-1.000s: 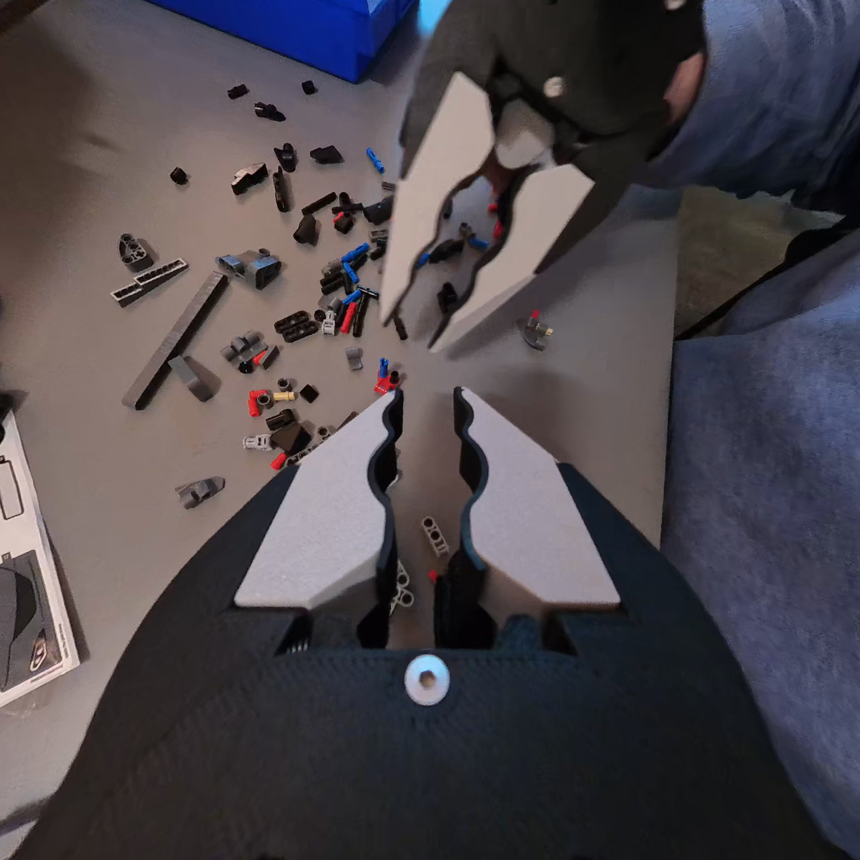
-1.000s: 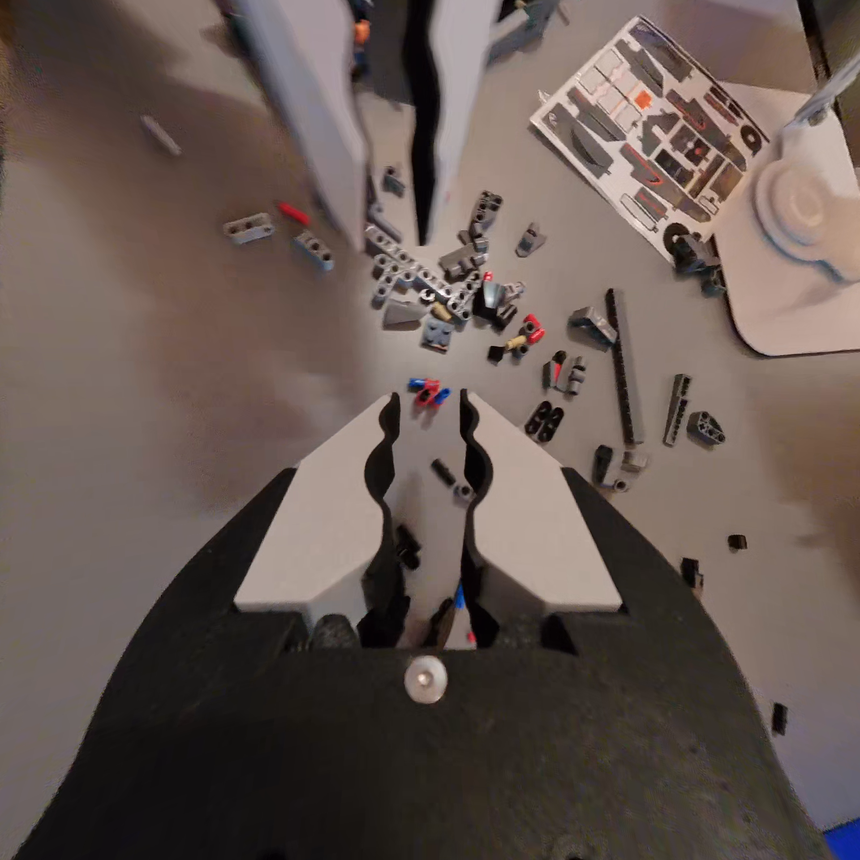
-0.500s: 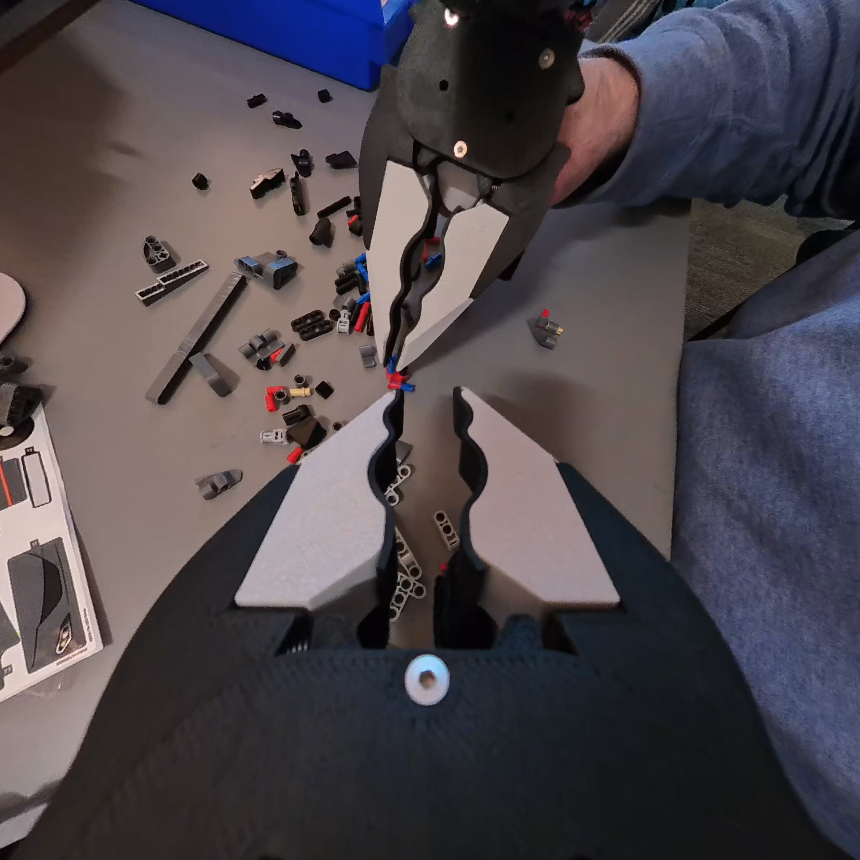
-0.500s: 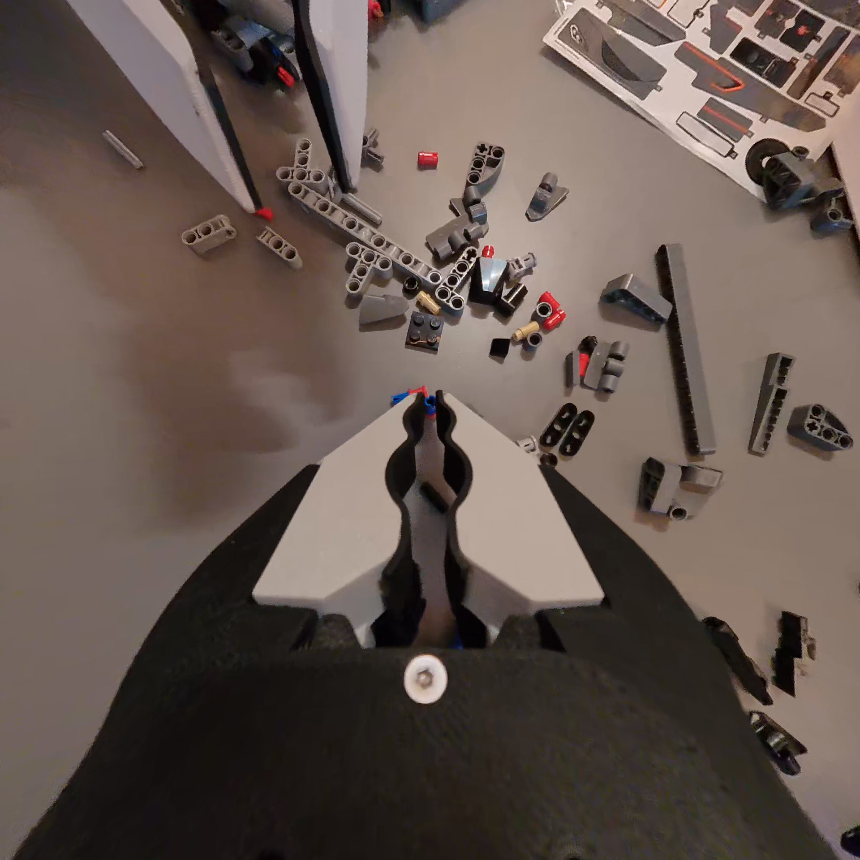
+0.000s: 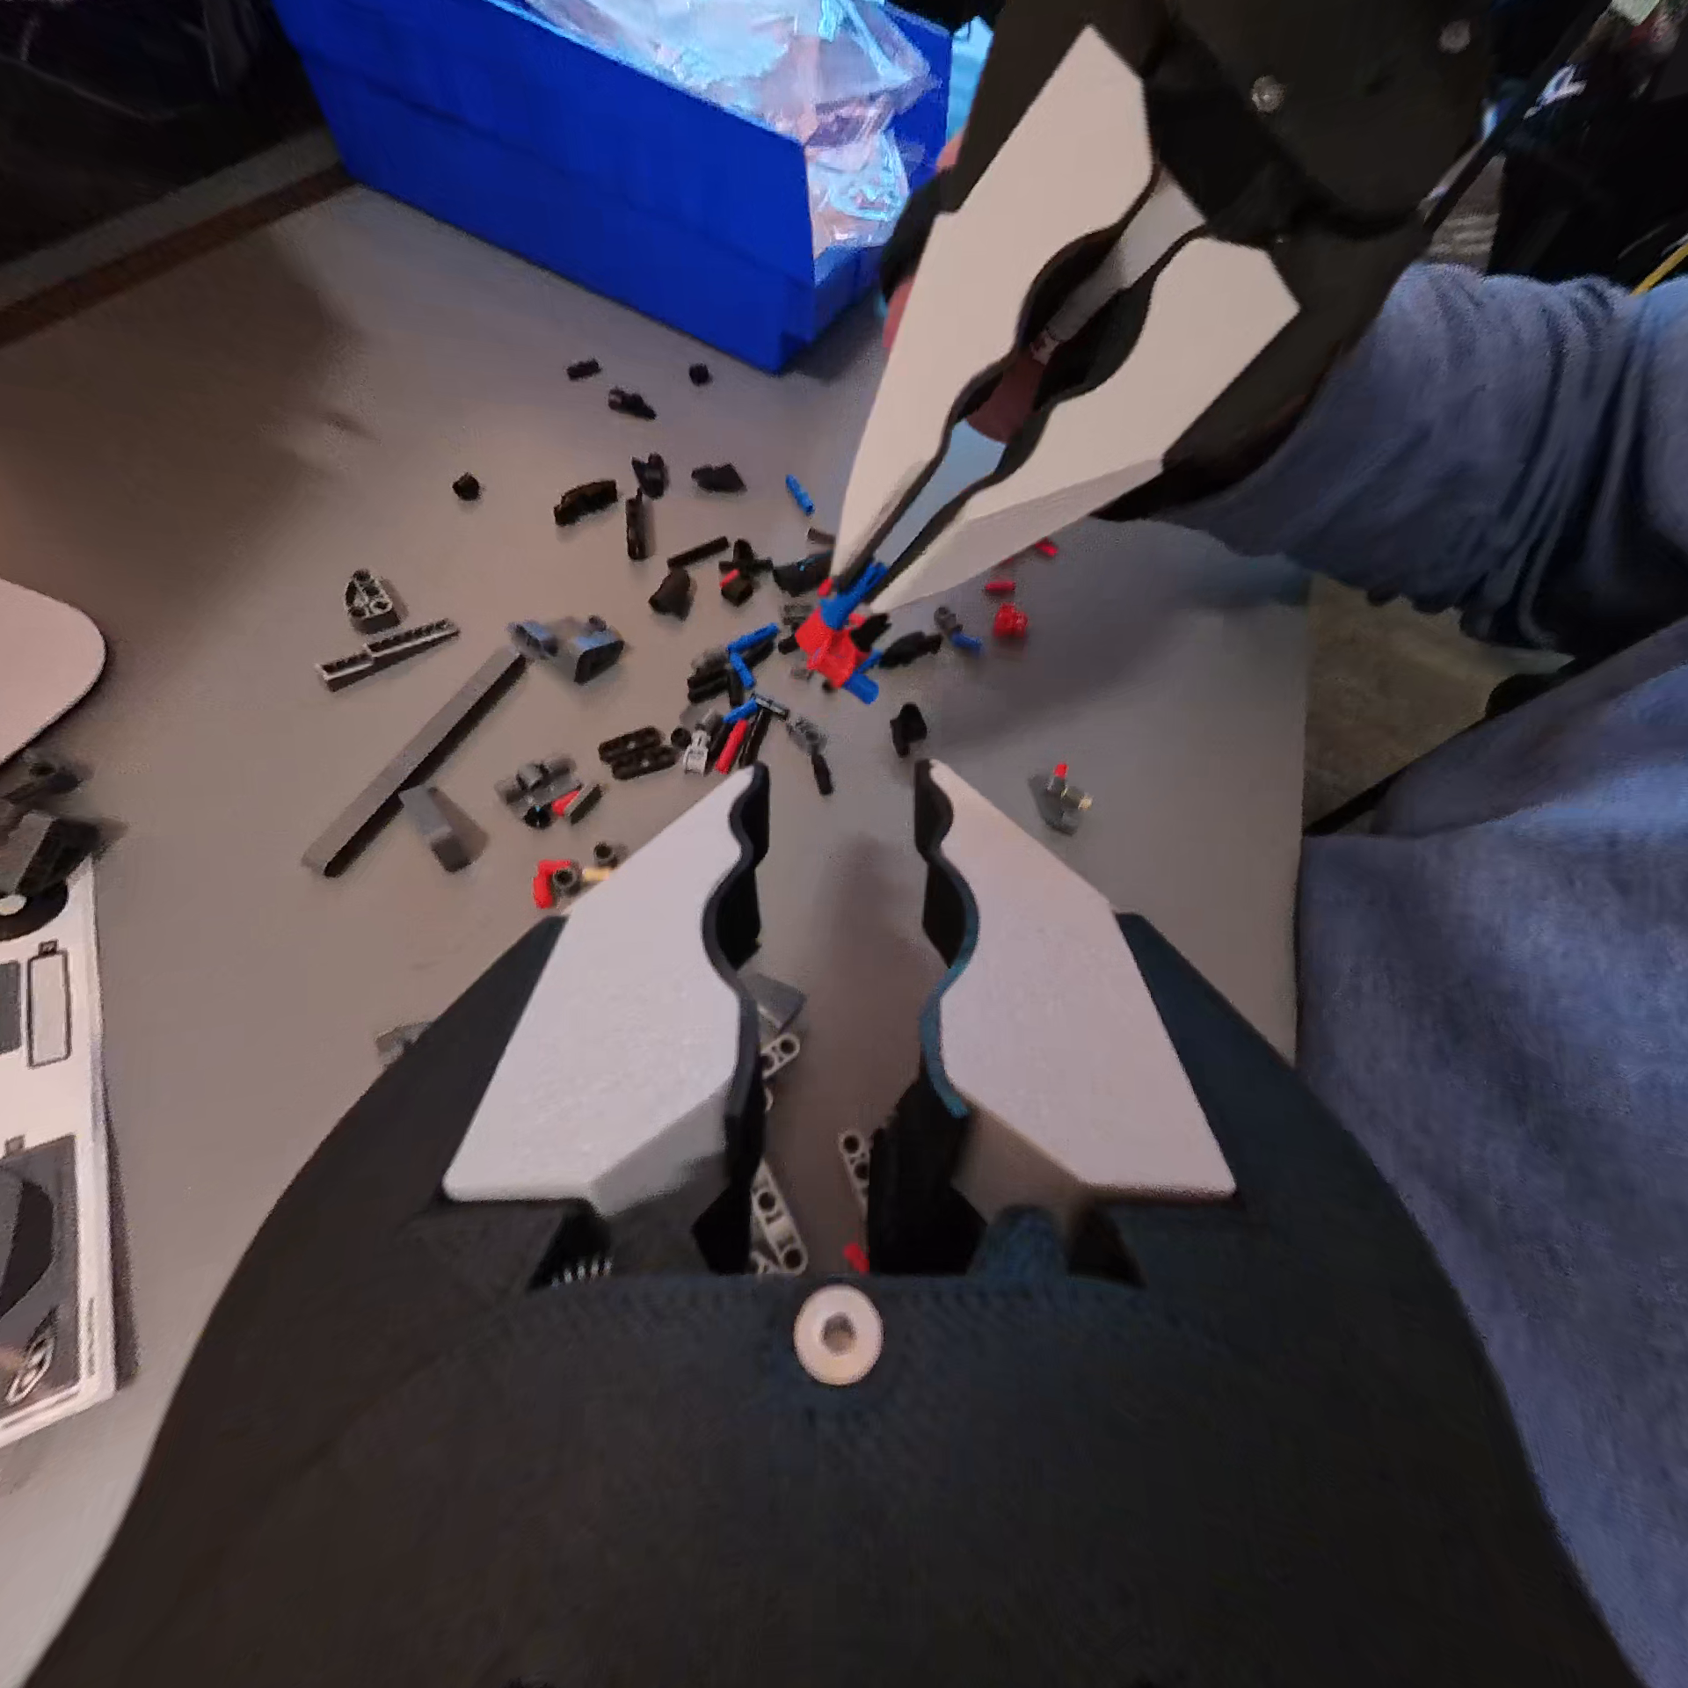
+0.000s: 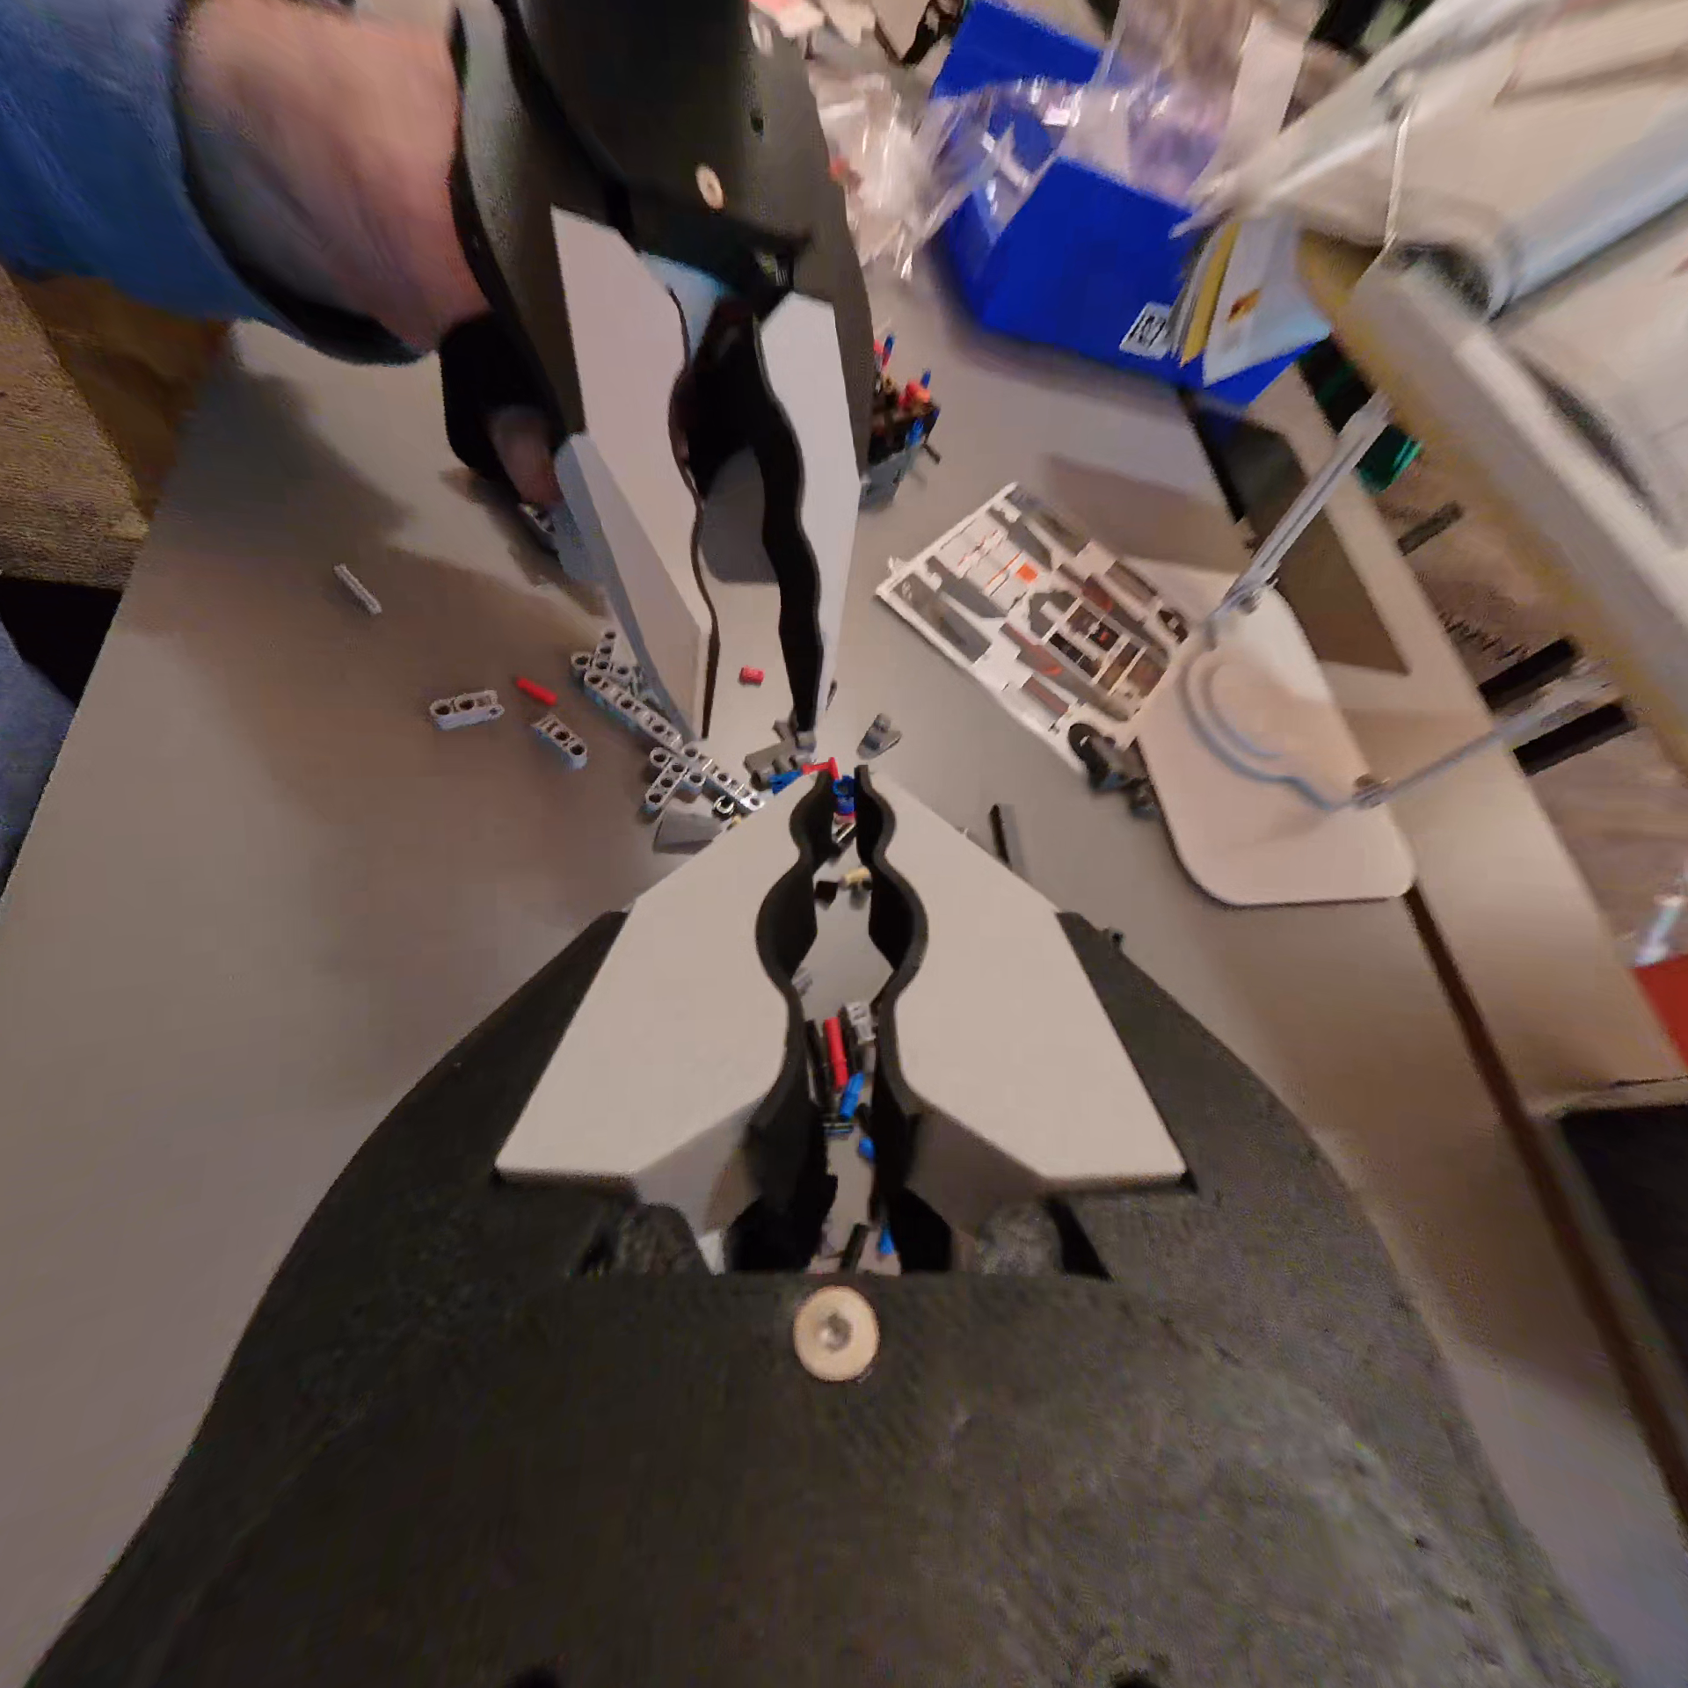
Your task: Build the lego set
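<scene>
My right gripper (image 6: pixel 845 776) is shut on a small red and blue lego piece (image 6: pixel 842 793) and holds it above the grey table (image 6: pixel 228 868). In the left wrist view the right gripper (image 5: pixel 859 585) comes in from the upper right with the piece (image 5: pixel 836 639) hanging at its tips. My left gripper (image 5: pixel 840 776) is open and empty, just in front of and below that piece. In the right wrist view the left gripper (image 6: pixel 754 722) points down opposite, jaws apart. Loose black, grey, red and blue pieces (image 5: pixel 639 639) lie scattered under both.
A blue bin (image 5: pixel 566 164) with clear bags stands at the table's far side. A long grey beam (image 5: pixel 411 758) and grey liftarms (image 6: pixel 639 712) lie among the parts. A sticker sheet (image 6: pixel 1032 612) and a white lamp base (image 6: pixel 1279 804) lie nearby. The table edge is beside a blue-sleeved arm (image 5: pixel 1507 457). Both grippers' tips are close together, under 4 cm apart. Left tips and right tips are each some 15 centimeters from the long grey beam (image 5: pixel 411 758).
My right gripper closed on the red and blue piece on the table and lifted it. My left gripper stayed open and drew back a little.
</scene>
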Demonstrator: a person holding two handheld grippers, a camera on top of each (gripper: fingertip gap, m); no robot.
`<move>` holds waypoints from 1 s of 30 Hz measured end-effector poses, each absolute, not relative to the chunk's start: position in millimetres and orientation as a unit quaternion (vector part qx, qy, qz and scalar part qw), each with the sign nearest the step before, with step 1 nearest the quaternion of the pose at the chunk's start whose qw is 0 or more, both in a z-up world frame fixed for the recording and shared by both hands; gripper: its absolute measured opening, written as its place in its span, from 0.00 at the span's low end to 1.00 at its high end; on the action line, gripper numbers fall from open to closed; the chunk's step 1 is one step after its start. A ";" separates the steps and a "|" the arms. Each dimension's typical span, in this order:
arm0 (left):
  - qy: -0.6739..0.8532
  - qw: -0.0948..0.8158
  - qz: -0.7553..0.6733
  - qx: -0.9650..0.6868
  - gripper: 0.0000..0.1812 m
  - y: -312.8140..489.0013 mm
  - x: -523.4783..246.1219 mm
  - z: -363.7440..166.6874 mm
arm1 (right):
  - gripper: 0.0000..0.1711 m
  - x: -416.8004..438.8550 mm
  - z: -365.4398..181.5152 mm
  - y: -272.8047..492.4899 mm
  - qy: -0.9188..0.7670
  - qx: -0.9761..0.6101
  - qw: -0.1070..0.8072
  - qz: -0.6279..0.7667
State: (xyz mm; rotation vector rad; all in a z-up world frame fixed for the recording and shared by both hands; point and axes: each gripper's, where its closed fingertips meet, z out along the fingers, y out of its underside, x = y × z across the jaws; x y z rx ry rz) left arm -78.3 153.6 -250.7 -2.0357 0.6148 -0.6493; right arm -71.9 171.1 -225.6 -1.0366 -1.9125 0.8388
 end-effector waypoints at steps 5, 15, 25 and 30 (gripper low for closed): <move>0.231 0.459 -0.325 -0.794 0.18 160.0 -65.1 -232.1 | 0.01 -71.4 -205.2 168.6 -0.759 -0.372 0.436 0.309; 0.209 0.485 -0.395 -0.752 0.04 165.0 -63.6 -204.7 | 0.01 -71.8 -187.8 158.9 -0.772 -0.301 0.510 0.230; 0.209 0.506 -0.392 -0.739 0.03 165.7 -70.9 -192.1 | 0.01 -78.8 -175.7 157.4 -0.763 -0.265 0.556 0.197; 0.212 0.523 -0.372 -0.737 0.03 168.6 -76.6 -184.5 | 0.02 -83.5 -167.7 159.5 -0.754 -0.260 0.571 0.193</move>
